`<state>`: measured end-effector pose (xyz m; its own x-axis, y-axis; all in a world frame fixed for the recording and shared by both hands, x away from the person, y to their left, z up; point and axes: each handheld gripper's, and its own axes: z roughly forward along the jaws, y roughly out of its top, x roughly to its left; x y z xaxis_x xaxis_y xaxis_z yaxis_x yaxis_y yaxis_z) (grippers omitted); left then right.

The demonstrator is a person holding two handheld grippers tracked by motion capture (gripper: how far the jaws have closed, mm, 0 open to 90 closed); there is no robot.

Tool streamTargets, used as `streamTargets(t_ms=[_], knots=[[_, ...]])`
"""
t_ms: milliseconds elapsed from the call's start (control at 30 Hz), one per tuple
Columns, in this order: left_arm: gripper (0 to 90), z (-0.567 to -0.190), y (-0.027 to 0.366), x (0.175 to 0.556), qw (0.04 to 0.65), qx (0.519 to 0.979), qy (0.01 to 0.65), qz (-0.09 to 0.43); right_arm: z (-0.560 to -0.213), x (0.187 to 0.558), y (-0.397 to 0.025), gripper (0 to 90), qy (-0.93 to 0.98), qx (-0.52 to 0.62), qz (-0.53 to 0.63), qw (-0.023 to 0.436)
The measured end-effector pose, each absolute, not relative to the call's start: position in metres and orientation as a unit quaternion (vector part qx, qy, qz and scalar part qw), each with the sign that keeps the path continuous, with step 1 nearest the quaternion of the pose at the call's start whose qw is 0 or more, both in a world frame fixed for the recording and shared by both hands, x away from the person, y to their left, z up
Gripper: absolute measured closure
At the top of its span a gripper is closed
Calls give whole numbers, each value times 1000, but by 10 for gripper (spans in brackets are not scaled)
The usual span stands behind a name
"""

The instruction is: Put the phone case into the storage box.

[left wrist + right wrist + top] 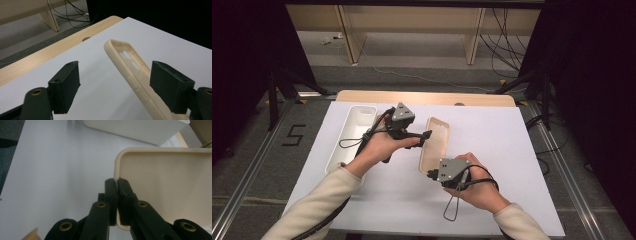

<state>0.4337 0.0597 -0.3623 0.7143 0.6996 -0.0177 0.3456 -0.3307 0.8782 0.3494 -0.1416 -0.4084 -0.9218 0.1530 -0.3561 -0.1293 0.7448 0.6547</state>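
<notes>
A cream phone case (435,142) lies open side up near the middle of the white sheet, with its camera holes at the far end. My right gripper (431,174) is at the case's near end, shut on its rim. In the right gripper view the jaws (117,183) pinch the corner wall of the case (162,185). My left gripper (425,138) comes in from the case's left side and stands open. In the left gripper view the case's long side wall (120,62) passes between the jaws (115,85), close against the right one.
A long white tray (357,108) lies at the left of the sheet, behind my left hand, and its wall (135,128) rises beyond the case. The wooden table edge (422,96) runs along the back. Cables lie on the floor beyond.
</notes>
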Motion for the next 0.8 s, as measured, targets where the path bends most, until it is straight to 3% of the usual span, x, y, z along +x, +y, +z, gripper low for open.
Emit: streamTargets(t_ms=[400, 800], knots=[[374, -364, 50, 439, 456, 803, 341, 176, -409, 349, -139, 880, 914, 4, 354, 199], [440, -363, 48, 442, 448, 805, 350, 170, -410, 349, -138, 880, 915, 1, 351, 199]])
